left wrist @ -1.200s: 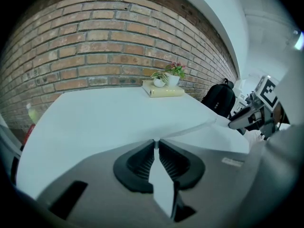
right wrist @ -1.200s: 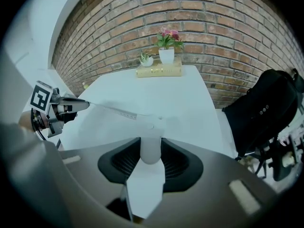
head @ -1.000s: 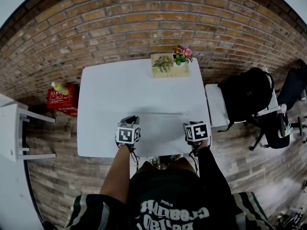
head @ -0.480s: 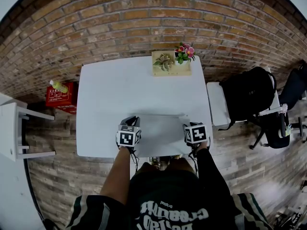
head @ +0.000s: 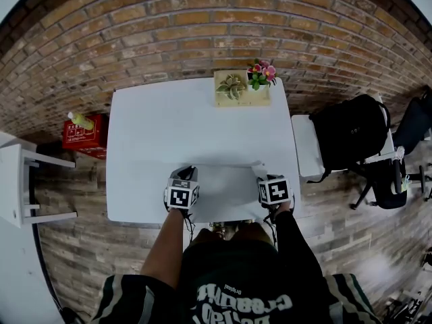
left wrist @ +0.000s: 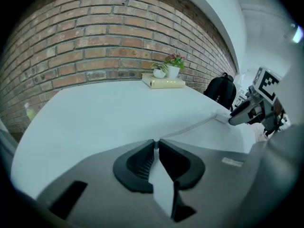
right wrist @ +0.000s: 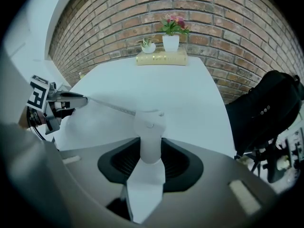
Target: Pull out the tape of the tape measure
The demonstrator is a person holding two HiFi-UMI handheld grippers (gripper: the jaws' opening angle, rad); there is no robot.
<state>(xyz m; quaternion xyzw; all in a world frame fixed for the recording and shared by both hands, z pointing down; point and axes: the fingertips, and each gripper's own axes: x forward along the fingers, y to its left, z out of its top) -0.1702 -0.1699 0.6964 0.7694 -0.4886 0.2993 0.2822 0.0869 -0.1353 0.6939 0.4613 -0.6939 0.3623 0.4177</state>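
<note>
Left hand-held gripper pinches tape | right hand-held gripper clamps tape measure | tape stretched left-right

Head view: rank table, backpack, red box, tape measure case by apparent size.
1. table
2. backpack
3. red box, down by the floor, so farther from the camera and looking smaller than it is
4. tape measure case, smallest, only partly visible

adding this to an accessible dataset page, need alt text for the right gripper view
The right gripper is shut on a white tape measure case, its tape stretched left across a white table to the left gripper. Behind stand potted plants on a book before a brick wall; a black backpack sits right.
</note>
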